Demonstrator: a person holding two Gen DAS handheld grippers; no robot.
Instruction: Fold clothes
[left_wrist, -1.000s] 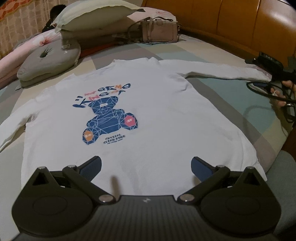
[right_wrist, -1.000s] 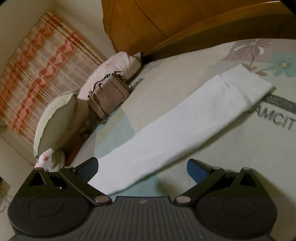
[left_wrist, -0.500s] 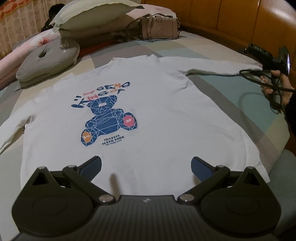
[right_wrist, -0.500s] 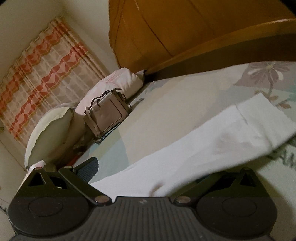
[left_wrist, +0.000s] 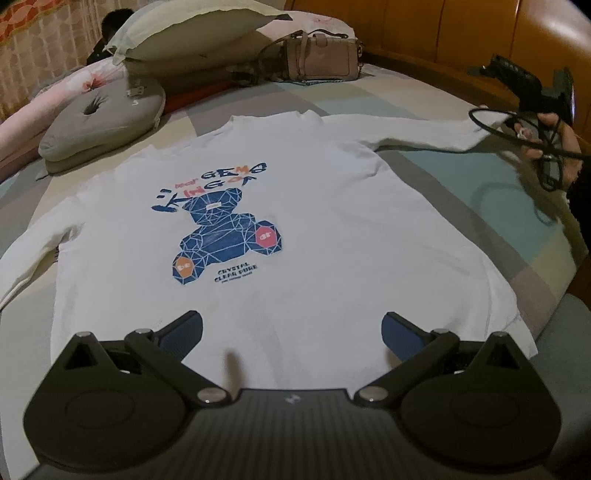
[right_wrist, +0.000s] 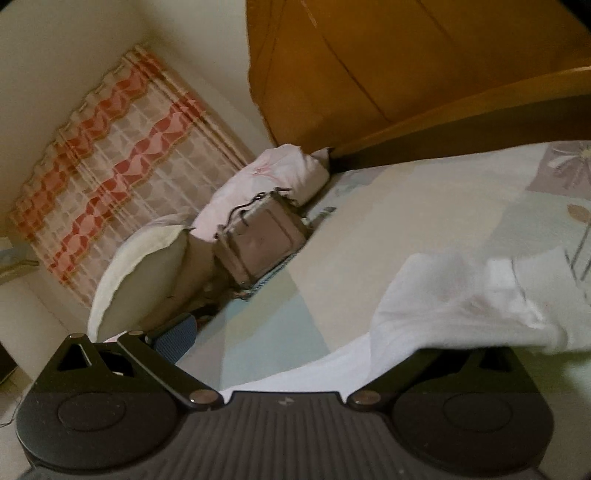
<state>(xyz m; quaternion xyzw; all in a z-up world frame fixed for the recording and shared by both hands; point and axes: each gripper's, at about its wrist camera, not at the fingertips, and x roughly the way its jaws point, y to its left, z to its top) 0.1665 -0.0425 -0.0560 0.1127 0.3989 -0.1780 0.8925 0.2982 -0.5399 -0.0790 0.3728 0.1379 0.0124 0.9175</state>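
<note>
now the white shirt (left_wrist: 295, 221) with a blue bear lies flat in the middle of the frame, on the bed (left_wrist: 480, 229). the left gripper (left_wrist: 291, 328) is wide open over its bottom edge. the right gripper (right_wrist: 303, 354) is wide open too, with the sleeve (right_wrist: 461, 306) draped over its right finger at lower right.

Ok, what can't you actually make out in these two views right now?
- Right gripper: in the right wrist view the sleeve drapes over its right finger, so open or shut is unclear.
- Sleeve cuff: blurred in that view.
- Other sleeve: cut off by the left wrist view's left edge.
- Smallest print under the bear: too small.
</note>
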